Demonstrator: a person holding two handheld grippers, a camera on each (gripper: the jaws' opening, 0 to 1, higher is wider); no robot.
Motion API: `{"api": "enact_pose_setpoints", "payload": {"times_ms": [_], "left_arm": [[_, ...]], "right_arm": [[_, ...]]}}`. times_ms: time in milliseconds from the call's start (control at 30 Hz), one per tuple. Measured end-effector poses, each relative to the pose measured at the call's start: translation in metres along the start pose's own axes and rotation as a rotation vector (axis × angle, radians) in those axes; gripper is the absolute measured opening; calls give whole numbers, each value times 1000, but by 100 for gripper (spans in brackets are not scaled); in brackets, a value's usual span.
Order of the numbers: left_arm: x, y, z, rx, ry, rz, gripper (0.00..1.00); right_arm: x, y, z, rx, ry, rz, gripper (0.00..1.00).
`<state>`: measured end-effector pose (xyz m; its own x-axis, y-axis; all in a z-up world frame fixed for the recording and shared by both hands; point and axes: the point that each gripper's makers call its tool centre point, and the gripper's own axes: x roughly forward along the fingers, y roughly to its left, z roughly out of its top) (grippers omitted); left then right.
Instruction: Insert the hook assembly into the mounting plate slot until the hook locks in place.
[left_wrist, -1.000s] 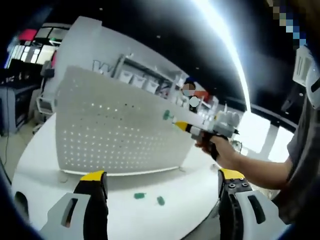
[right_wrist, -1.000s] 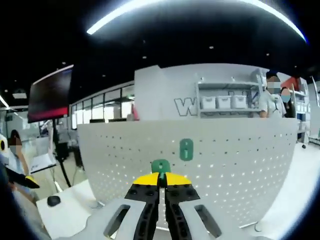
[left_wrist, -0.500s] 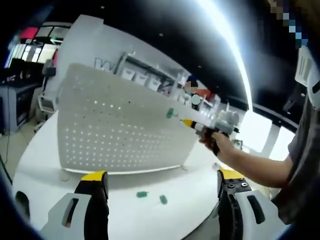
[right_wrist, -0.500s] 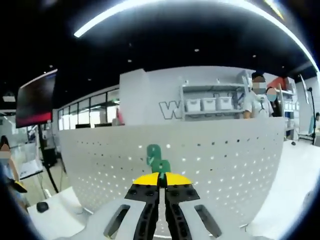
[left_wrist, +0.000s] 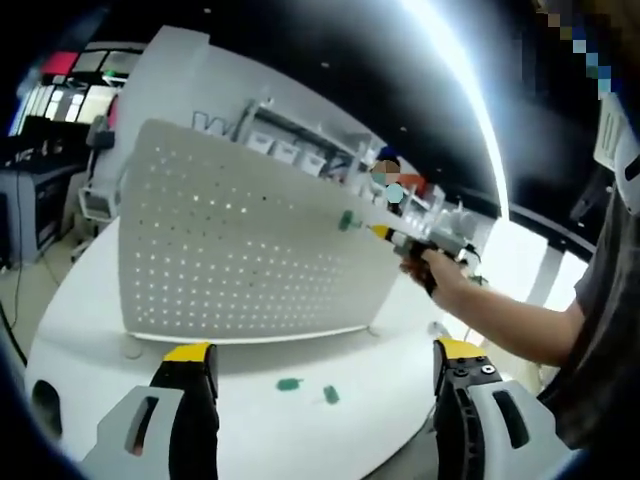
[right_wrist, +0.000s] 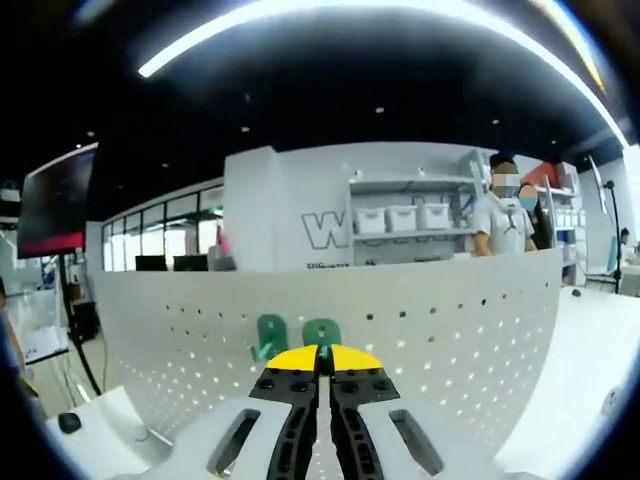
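Hook, green, is pinched in the right gripper with jaws closed, at the pegboard beside a mounted hook. Left gripper hangs wide open and empty over the worktop, where 2 spare hooks lie. Best to square the tabs to the holes, then press straight until it seats.

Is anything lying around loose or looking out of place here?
Two small green hooks lie loose on the white table in front of the pegboard, not hung on it. Otherwise nothing looks damaged or spilled.
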<state>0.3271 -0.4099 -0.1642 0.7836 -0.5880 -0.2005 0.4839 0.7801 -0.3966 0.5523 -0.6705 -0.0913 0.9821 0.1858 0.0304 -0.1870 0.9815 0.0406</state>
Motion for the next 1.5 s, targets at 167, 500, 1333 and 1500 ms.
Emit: {"api": "enact_pose_setpoints", "payload": {"times_ms": [167, 500, 1333, 1500], "left_arm": [[0, 1, 0, -9, -4, 1, 89], [1, 3, 3, -16, -7, 5, 89], [3, 11, -2, -7, 14, 25, 88], [2, 12, -2, -6, 14, 29, 87]], "right_arm": [[7, -3, 3, 4, -13, -9, 0], [10, -11, 5, 7, -38, -39, 0], [13, -8, -3, 3, -90, -65, 0], [17, -9, -6, 7, -86, -70, 0]]}}
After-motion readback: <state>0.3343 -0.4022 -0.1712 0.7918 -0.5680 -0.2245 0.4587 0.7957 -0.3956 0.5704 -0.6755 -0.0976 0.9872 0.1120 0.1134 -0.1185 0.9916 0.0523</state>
